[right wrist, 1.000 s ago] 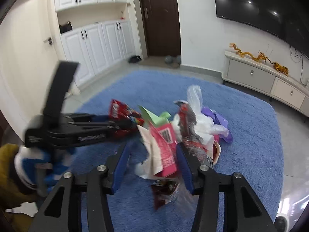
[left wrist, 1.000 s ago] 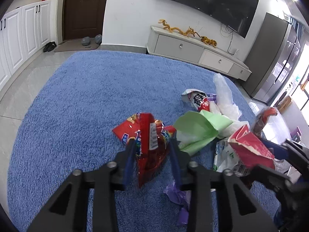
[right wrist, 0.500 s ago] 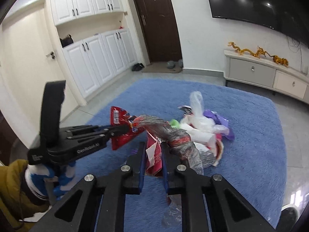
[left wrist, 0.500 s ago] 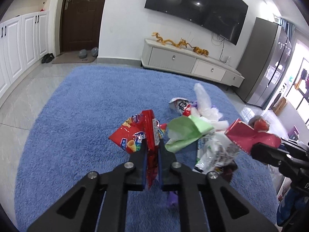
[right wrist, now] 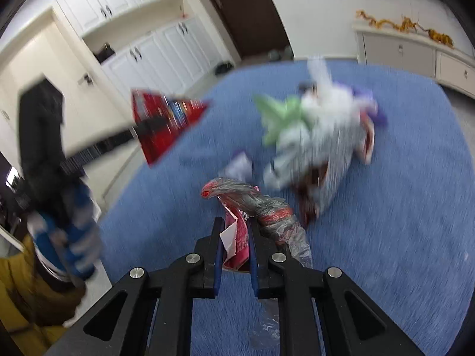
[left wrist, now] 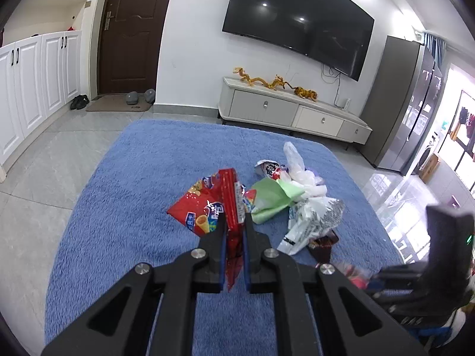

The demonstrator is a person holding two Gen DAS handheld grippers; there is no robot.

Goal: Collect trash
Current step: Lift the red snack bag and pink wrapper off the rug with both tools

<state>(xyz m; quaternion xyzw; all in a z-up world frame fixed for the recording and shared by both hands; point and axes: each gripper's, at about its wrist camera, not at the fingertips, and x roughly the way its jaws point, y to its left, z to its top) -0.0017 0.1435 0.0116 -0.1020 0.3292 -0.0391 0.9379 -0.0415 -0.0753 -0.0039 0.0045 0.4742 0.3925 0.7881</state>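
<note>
My left gripper [left wrist: 233, 221] is shut on a red snack bag [left wrist: 207, 204] and holds it above the blue rug [left wrist: 124, 195]. My right gripper [right wrist: 234, 225] is shut on a pink-red wrapper [right wrist: 237, 234] tangled with crinkled clear plastic [right wrist: 267, 210]. A pile of trash lies on the rug: a green paper [left wrist: 270, 195], white plastic bags [left wrist: 308, 219] and a dark wrapper [left wrist: 323, 244]. In the blurred right wrist view the pile [right wrist: 314, 136] is ahead and the left gripper with the red bag [right wrist: 160, 124] is at the left.
A white TV cabinet [left wrist: 297, 115] and a wall TV [left wrist: 297, 26] stand beyond the rug. White cupboards [left wrist: 32, 89] and a dark door [left wrist: 130, 32] are at the left, a grey fridge [left wrist: 406, 112] at the right. Grey tile floor [left wrist: 44, 178] surrounds the rug.
Both grippers closed on their trash and lifted it off the rug. The right gripper now swings fast, pulling away from the pile.
</note>
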